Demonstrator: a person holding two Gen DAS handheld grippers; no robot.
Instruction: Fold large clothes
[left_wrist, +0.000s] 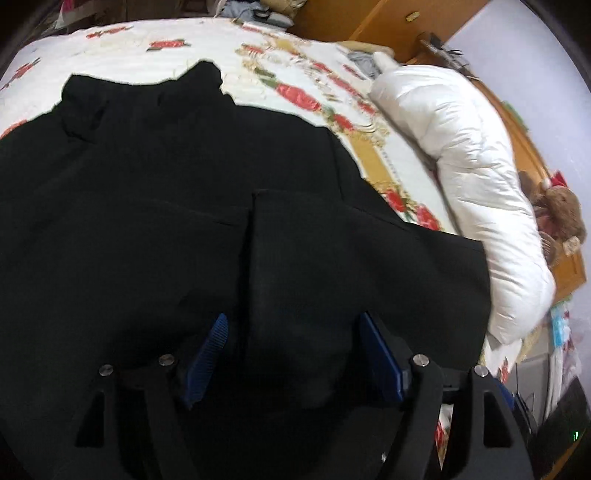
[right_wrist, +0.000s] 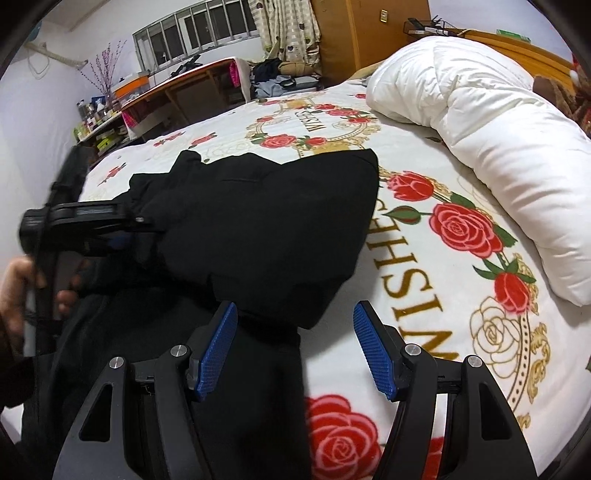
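A: Where does the garment lie, and how do your tongs stand to it?

B: The black garment (right_wrist: 266, 229) lies spread on the rose-printed blanket (right_wrist: 424, 332), just beside the rolled white duvet (right_wrist: 480, 122) on that blanket's far side. My right gripper (right_wrist: 295, 350) hangs over the garment's near edge with its jaws spread wide; the left blue pad (right_wrist: 218, 350) sits above black cloth, the right one above bare blanket. I cannot tell whether either pad touches the fabric; nothing is clasped between them.

A: And the left?

B: My left gripper (left_wrist: 291, 358) is likewise spread wide, directly over the garment (left_wrist: 221, 221). A fold of cloth rises between its blue pads (left_wrist: 207, 358), but the jaws have not closed on it. In the right wrist view the same tool (right_wrist: 88, 225) shows at the garment's left side, its tip against the cloth, with my left hand (right_wrist: 18, 291) on the handle below. The picture there is too blurred to show contact.
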